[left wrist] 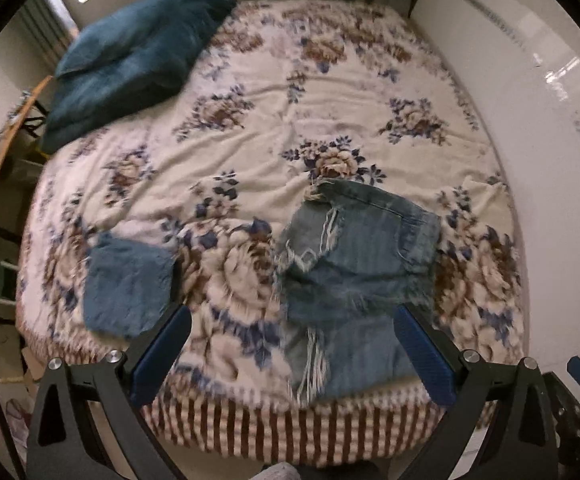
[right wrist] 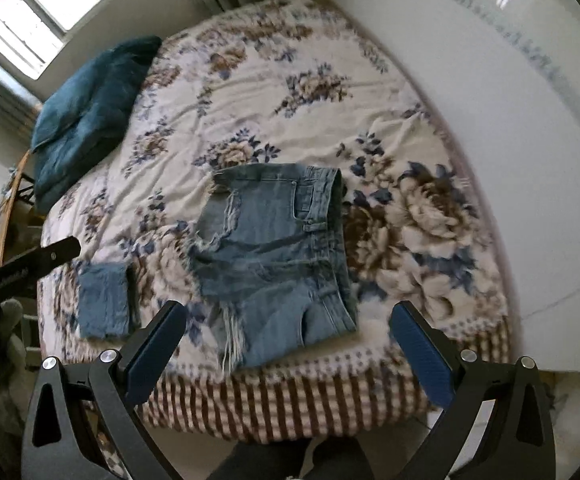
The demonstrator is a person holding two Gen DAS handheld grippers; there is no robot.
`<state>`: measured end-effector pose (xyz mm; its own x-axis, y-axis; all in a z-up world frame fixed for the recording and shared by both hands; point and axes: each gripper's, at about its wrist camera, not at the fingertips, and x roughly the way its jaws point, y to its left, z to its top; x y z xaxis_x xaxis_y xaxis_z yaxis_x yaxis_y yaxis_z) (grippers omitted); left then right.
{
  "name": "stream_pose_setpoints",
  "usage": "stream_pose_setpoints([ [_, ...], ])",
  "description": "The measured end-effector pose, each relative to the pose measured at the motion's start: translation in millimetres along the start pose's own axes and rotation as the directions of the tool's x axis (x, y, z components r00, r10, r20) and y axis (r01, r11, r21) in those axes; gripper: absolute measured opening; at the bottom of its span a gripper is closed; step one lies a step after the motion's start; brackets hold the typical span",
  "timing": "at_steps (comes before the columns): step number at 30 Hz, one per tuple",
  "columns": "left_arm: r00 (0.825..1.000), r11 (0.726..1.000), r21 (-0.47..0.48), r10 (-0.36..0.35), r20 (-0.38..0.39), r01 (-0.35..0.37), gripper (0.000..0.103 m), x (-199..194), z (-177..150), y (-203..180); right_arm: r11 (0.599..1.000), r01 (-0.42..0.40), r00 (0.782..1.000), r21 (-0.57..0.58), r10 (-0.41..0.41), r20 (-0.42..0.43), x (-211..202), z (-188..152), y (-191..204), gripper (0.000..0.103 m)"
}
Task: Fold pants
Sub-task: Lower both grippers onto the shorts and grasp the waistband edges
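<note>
Denim shorts lie flat on the floral bed, just ahead of both tongs, no readable label showing. Left tongs and right tongs hang spread, gripping nothing. A folded denim piece lies ahead-left.

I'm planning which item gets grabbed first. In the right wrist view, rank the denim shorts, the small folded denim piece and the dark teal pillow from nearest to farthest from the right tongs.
1. Denim shorts, straight ahead at the bed's near edge.
2. Small folded denim piece, off to the left.
3. Dark teal pillow, far left corner by the window.
</note>
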<state>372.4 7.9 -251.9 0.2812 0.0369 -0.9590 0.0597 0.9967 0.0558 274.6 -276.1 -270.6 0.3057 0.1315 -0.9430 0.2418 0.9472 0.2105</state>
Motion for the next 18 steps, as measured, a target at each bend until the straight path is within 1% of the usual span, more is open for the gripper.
stream_pose_setpoints([
  [1, 1.000, 1.000, 0.001, -0.002, -0.020, 0.002, 0.103, 25.1, 16.5, 1.6, 1.000, 0.004, 1.000, 0.005, -0.004, -0.008, 21.2, 13.0, -1.0, 0.103],
  [2, 0.999, 1.000, -0.001, -0.009, -0.032, 0.009, 0.103, 42.9, 28.2, 3.3, 1.000, 0.004, 1.000, 0.014, -0.004, -0.020, 51.7, 30.2, -5.1, 0.103],
  [3, 0.999, 1.000, -0.004, -0.016, -0.047, 0.015, 0.103, 71.0, 44.8, 4.2, 1.000, -0.001, 1.000, 0.019, 0.002, -0.027, 75.1, 43.2, -8.6, 0.103],
  [5, 0.997, 1.000, -0.021, -0.025, -0.075, 0.023, 0.103, 113.1, 68.3, 6.7, 0.999, -0.017, 0.998, 0.045, 0.020, -0.055, 124.2, 71.0, -19.1, 0.103],
  [6, 0.996, 0.999, -0.023, -0.032, -0.084, 0.030, 0.102, 127.9, 76.2, 8.3, 0.998, -0.030, 0.997, 0.054, 0.033, -0.065, 148.8, 84.9, -24.6, 0.101],
  [7, 0.994, 0.999, -0.032, -0.042, -0.101, 0.039, 0.098, 152.8, 88.1, 8.0, 0.998, -0.034, 0.997, 0.059, 0.038, -0.069, 162.1, 91.7, -28.3, 0.099],
  [8, 0.993, 0.998, -0.038, -0.047, -0.111, 0.043, 0.096, 171.2, 96.8, 8.4, 0.997, -0.038, 0.996, 0.070, 0.043, -0.079, 195.5, 110.3, -38.3, 0.097],
  [9, 0.990, 0.997, -0.043, -0.063, -0.126, 0.058, 0.095, 199.0, 107.5, 6.1, 0.997, -0.039, 0.995, 0.072, 0.045, -0.085, 211.6, 119.3, -41.4, 0.093],
  [10, 0.986, 0.996, -0.047, -0.079, -0.146, 0.073, 0.090, 218.6, 115.5, 4.7, 0.996, -0.033, 0.995, 0.083, 0.041, -0.096, 236.9, 132.0, -48.6, 0.091],
  [11, 0.980, 0.994, -0.050, -0.104, -0.168, 0.097, 0.087, 239.4, 122.7, 1.6, 0.994, -0.030, 0.992, 0.106, 0.043, -0.122, 270.1, 147.9, -59.9, 0.086],
  [12, 0.972, 0.991, -0.054, -0.132, -0.193, 0.124, 0.082, 259.9, 129.4, -0.9, 0.990, -0.039, 0.987, 0.136, 0.060, -0.149, 298.7, 158.6, -71.4, 0.078],
  [13, 0.960, 0.986, -0.071, -0.164, -0.225, 0.152, 0.080, 282.8, 134.8, -4.4, 0.984, -0.047, 0.982, 0.169, 0.077, -0.174, 323.3, 166.1, -82.4, 0.075],
  [14, 0.943, 0.977, -0.094, -0.209, -0.258, 0.191, 0.080, 304.9, 139.4, -8.4, 0.979, -0.047, 0.974, 0.199, 0.089, -0.209, 346.2, 172.3, -92.1, 0.073],
  [15, 0.931, 0.970, -0.115, -0.236, -0.278, 0.212, 0.080, 318.0, 142.1, -11.6, 0.973, -0.050, 0.966, 0.225, 0.104, -0.236, 364.0, 175.1, -100.7, 0.065],
  [16, 0.911, 0.958, -0.154, -0.279, -0.304, 0.242, 0.080, 336.5, 145.2, -14.8, 0.961, -0.067, 0.956, 0.268, 0.138, -0.257, 385.2, 179.7, -111.5, 0.062],
  [17, 0.893, 0.945, -0.184, -0.318, -0.317, 0.271, 0.080, 347.8, 146.8, -17.3, 0.944, -0.082, 0.944, 0.319, 0.177, -0.278, 406.1, 181.9, -123.1, 0.051],
  [18, 0.873, 0.926, -0.224, -0.366, -0.324, 0.305, 0.080, 361.3, 150.1, -21.8, 0.929, -0.109, 0.937, 0.352, 0.215, -0.276, 416.8, 183.4, -129.5, 0.026],
])
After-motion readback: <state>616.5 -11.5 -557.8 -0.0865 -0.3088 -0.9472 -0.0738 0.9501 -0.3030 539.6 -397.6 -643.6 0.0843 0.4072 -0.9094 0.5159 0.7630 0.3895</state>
